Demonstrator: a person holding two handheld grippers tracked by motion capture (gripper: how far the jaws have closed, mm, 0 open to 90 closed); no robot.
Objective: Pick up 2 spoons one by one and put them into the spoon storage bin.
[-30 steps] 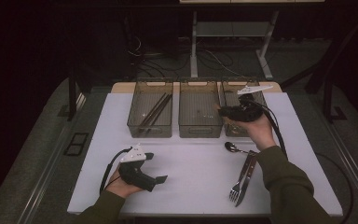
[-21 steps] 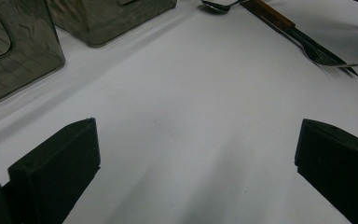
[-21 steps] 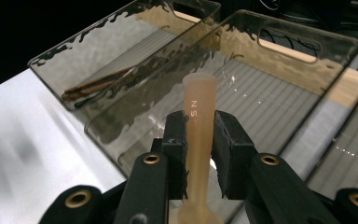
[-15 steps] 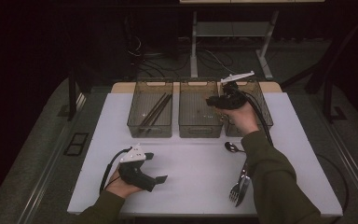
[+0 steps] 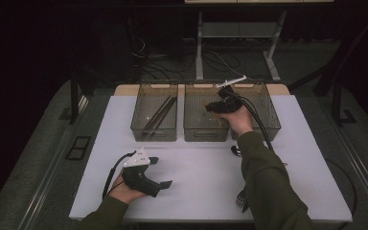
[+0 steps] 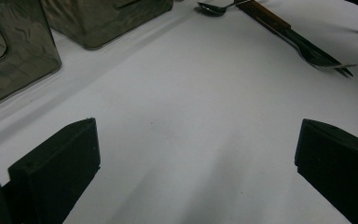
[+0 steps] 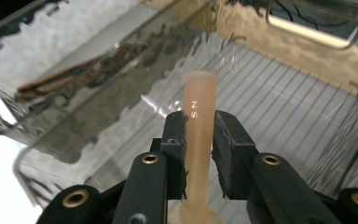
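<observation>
the right gripper (image 7: 199,128) has its two jaws pinched tight on a pale wooden handle (image 7: 198,116), stamped with the letters "ns", which sticks up between them. it hangs over the middle bin (image 5: 206,117) of three see-through bins at the far edge of the white table (image 5: 196,163), with the ribbed bin floor right behind the handle. in the high view the same right gripper (image 5: 223,105) sits above that middle bin, the person's arm stretched out to it. the left bin (image 5: 154,115) beside it holds dark chopsticks (image 5: 160,114). the left gripper (image 5: 146,175) rests low on the near part of the table, its jaws spread wide with nothing between them but bare tabletop. off toward the right side, a spoon (image 6: 216,8) and a fork (image 6: 319,56) lie on the table, well apart from the left gripper.
</observation>
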